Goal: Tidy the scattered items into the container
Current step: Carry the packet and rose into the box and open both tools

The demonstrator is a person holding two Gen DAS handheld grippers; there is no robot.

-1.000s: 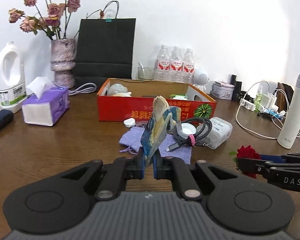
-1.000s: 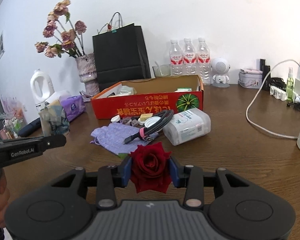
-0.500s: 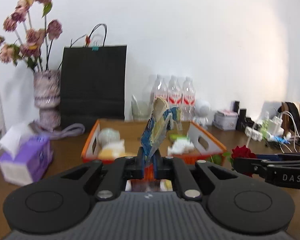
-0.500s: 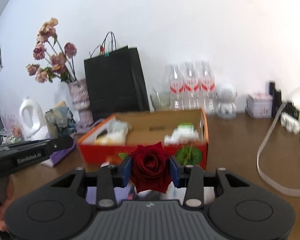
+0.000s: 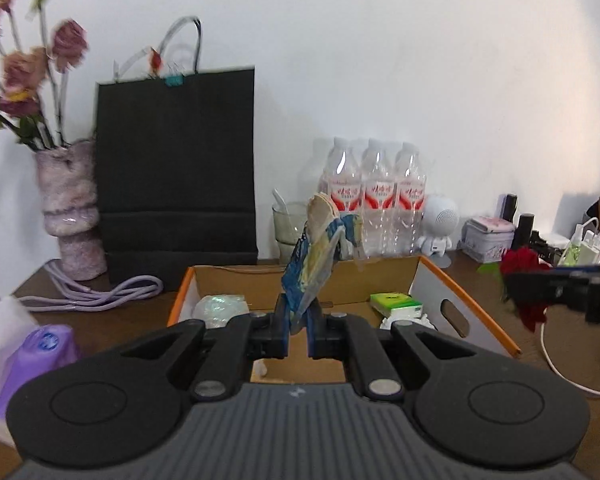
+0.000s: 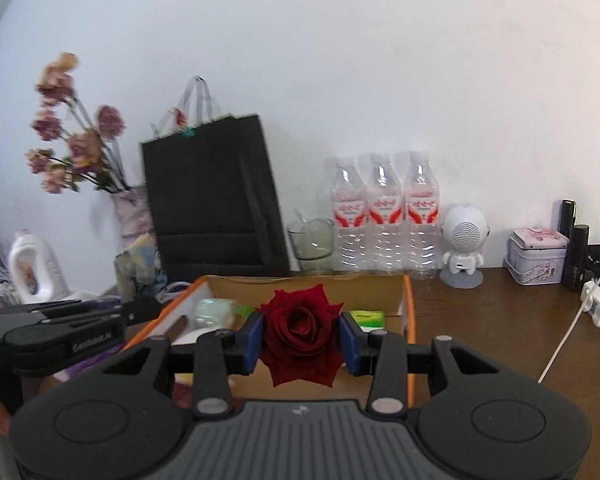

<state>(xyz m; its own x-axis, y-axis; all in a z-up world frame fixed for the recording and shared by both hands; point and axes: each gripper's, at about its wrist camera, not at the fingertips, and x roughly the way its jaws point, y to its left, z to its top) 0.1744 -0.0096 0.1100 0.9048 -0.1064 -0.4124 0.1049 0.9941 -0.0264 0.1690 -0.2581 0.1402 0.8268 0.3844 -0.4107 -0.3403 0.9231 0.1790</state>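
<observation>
A white wall backs the brown tabletop [image 6: 500, 320], crowded at the rear with a black paper bag [image 5: 176, 176], three water bottles [image 6: 384, 216] and a vase of dried flowers [image 5: 70, 208]. The left gripper [image 5: 298, 332] has its fingers clamped on a crumpled blue snack wrapper [image 5: 320, 256], whose long axis stands nearly upright, leaning a little right. The right gripper [image 6: 300, 338] has its fingers pressed on a red rose [image 6: 300, 332], bloom facing the camera. A second ago both were back over the scattered things; now they hang above the near edge of the orange cardboard box [image 5: 472, 300], so I would say release comes next. Tissues and a pale bundle already lie inside.
</observation>
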